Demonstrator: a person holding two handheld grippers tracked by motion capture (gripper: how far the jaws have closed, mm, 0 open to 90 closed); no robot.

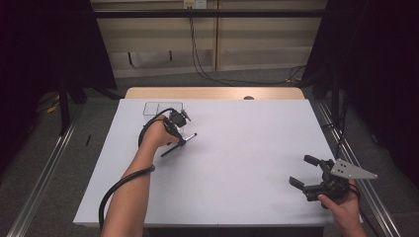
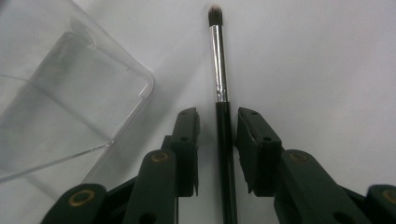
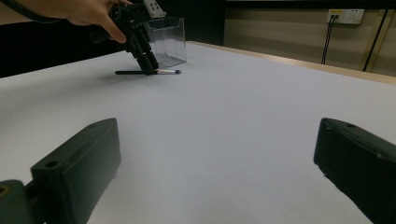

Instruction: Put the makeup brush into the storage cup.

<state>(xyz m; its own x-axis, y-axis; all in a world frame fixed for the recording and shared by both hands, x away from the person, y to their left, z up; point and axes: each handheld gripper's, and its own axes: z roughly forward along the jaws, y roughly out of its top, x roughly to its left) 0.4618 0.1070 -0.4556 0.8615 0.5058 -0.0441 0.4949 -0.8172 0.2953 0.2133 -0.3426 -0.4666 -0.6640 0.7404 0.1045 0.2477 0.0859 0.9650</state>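
L gripper (image 2: 218,126) down over makeup brush (image 2: 219,79) on white table (image 1: 237,163), jaws straddling black handle w/ a thin gap each side, not yet pinching. Silver ferrule and bristle tip sticking out past jaw tips. Clear plastic box (image 2: 70,93) just beside left jaw (compartments hard to make out). R gripper (image 1: 310,174) well apart near table's edge, jaws spread wide, nothing between them.
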